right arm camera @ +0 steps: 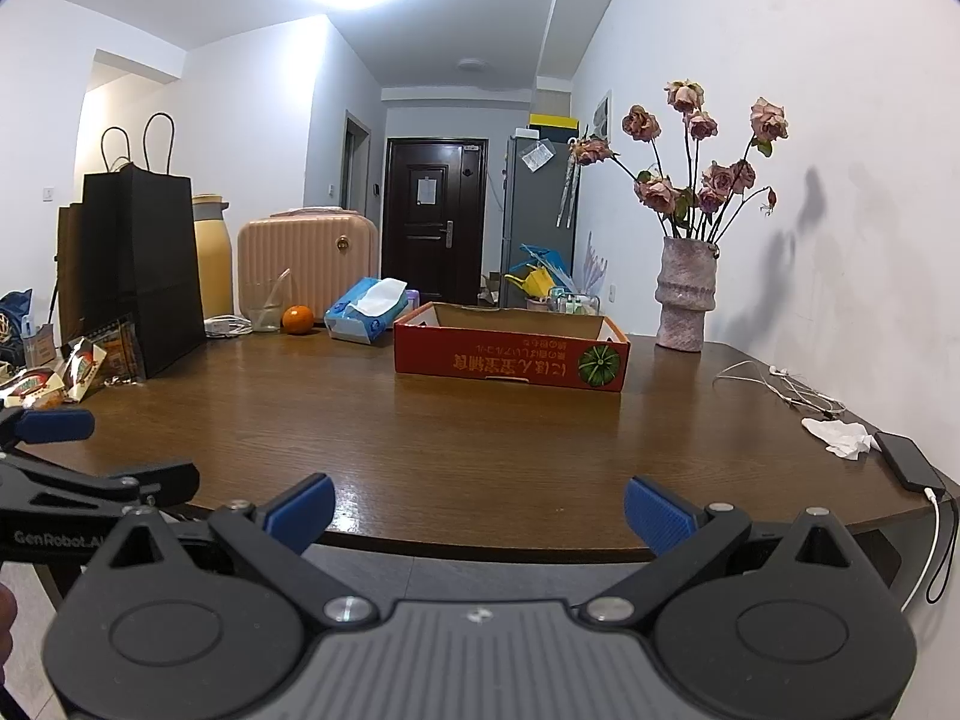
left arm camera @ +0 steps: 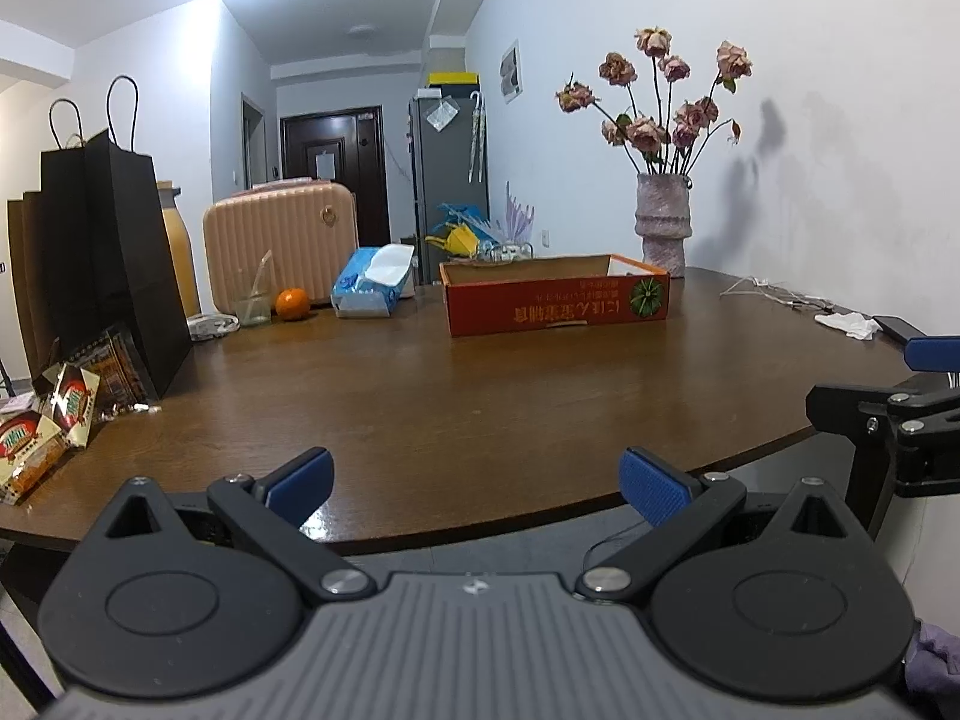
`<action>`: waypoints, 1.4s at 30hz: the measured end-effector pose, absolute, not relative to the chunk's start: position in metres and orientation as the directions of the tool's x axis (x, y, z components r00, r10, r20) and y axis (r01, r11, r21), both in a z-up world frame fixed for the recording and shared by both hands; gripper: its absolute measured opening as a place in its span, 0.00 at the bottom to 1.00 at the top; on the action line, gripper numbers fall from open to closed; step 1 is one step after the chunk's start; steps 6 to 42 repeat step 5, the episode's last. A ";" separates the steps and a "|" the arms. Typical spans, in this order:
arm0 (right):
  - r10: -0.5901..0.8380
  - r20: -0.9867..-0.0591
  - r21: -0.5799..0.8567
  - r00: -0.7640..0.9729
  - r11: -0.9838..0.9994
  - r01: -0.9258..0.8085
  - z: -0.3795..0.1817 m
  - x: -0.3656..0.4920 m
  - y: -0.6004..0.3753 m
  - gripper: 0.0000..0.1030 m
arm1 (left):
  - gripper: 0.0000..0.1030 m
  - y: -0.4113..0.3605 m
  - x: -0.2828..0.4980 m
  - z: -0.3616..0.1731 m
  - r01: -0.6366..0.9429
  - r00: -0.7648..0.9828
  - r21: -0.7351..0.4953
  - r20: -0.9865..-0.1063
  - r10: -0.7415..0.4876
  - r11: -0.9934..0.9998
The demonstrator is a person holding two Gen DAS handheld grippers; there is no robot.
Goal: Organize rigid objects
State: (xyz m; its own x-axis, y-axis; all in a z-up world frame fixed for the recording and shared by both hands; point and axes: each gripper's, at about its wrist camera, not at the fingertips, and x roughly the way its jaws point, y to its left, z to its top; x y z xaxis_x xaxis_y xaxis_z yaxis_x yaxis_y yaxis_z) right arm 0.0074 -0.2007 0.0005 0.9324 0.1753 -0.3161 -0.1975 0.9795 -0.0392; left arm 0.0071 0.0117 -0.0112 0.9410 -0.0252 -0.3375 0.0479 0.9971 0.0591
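A red cardboard box point(left arm camera: 555, 302) point(right arm camera: 510, 355) with an open top stands on the far middle of the brown table point(left arm camera: 420, 408) point(right arm camera: 480, 438). An orange point(left arm camera: 292, 303) point(right arm camera: 298, 319), a clear glass point(left arm camera: 252, 306) point(right arm camera: 264, 306) and a blue tissue pack point(left arm camera: 372, 282) point(right arm camera: 366, 318) stand at the far left. My left gripper point(left arm camera: 477, 489) is open and empty at the table's near edge. My right gripper point(right arm camera: 479, 513) is open and empty at the near edge, to the right of the left one.
Black paper bags point(left arm camera: 102, 252) point(right arm camera: 138, 276) and snack packets point(left arm camera: 54, 420) point(right arm camera: 78, 366) sit at the left. A vase of dried roses point(left arm camera: 663, 222) point(right arm camera: 687, 294) stands at the back right. Earphones point(right arm camera: 786, 387), a crumpled tissue point(right arm camera: 840, 435) and a phone point(right arm camera: 909, 459) lie at the right edge.
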 end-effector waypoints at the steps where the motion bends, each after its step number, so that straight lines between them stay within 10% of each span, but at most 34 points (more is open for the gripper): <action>1: 0.174 -0.317 -0.039 0.932 0.980 -0.196 0.000 0.008 -0.201 1.00 | 1.00 0.012 0.007 -0.011 0.048 0.940 0.058 -0.340 -0.025 0.997; 42: 0.165 -0.313 -0.038 0.935 0.982 -0.185 0.001 0.008 -0.202 1.00 | 1.00 0.012 0.005 -0.011 0.069 0.945 0.054 -0.324 -0.048 0.996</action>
